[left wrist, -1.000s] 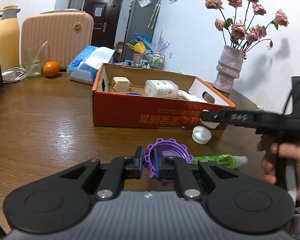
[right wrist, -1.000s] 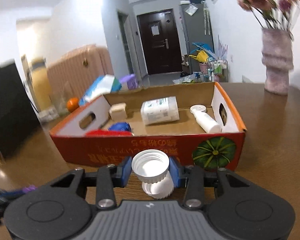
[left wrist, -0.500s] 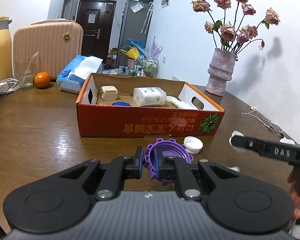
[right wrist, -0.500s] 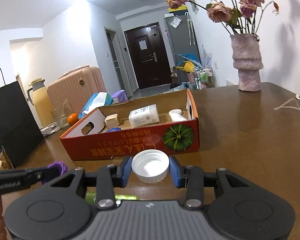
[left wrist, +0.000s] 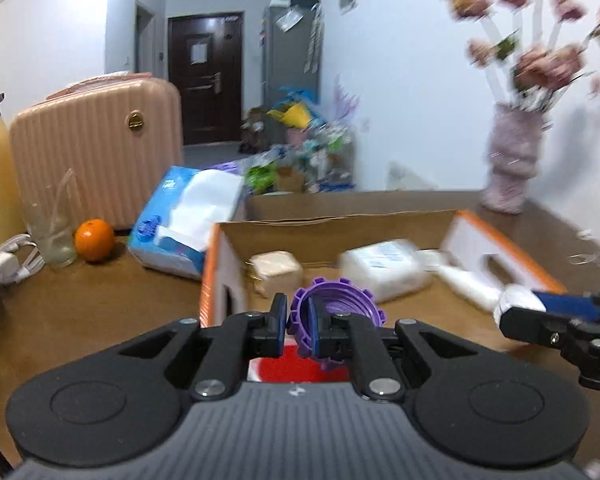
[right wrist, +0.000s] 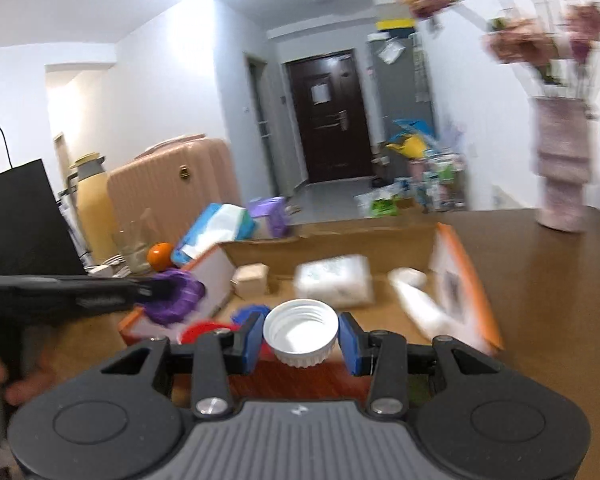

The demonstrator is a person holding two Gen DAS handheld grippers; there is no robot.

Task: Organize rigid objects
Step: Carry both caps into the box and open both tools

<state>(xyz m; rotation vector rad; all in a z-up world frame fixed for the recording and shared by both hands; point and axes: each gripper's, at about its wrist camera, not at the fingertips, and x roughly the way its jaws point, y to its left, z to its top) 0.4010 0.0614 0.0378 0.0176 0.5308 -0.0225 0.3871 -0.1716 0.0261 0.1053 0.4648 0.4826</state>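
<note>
My left gripper (left wrist: 298,322) is shut on the rim of a purple toothed lid (left wrist: 340,304) and holds it over the near left part of the orange cardboard box (left wrist: 500,240). My right gripper (right wrist: 300,336) is shut on a white ribbed cap (right wrist: 300,330), held above the box's near wall (right wrist: 300,376). The box (right wrist: 460,264) holds a white packet (right wrist: 334,280), a white bottle (right wrist: 416,300), a beige block (right wrist: 252,278), a blue lid (right wrist: 248,312) and a red lid (right wrist: 204,328). The right gripper's tip shows in the left wrist view (left wrist: 516,308), the purple lid in the right wrist view (right wrist: 176,296).
A tissue pack (left wrist: 188,220), an orange (left wrist: 94,240), a glass (left wrist: 54,232), a charger with cable (left wrist: 8,260) and a pink suitcase (left wrist: 96,152) stand beyond the box on the left. A vase with dried flowers (left wrist: 512,164) stands at the back right. A black bag (right wrist: 24,220) is at far left.
Both grippers have risen from the table and moved forward over the box, each still holding its lid. The view is blurred from motion.
</note>
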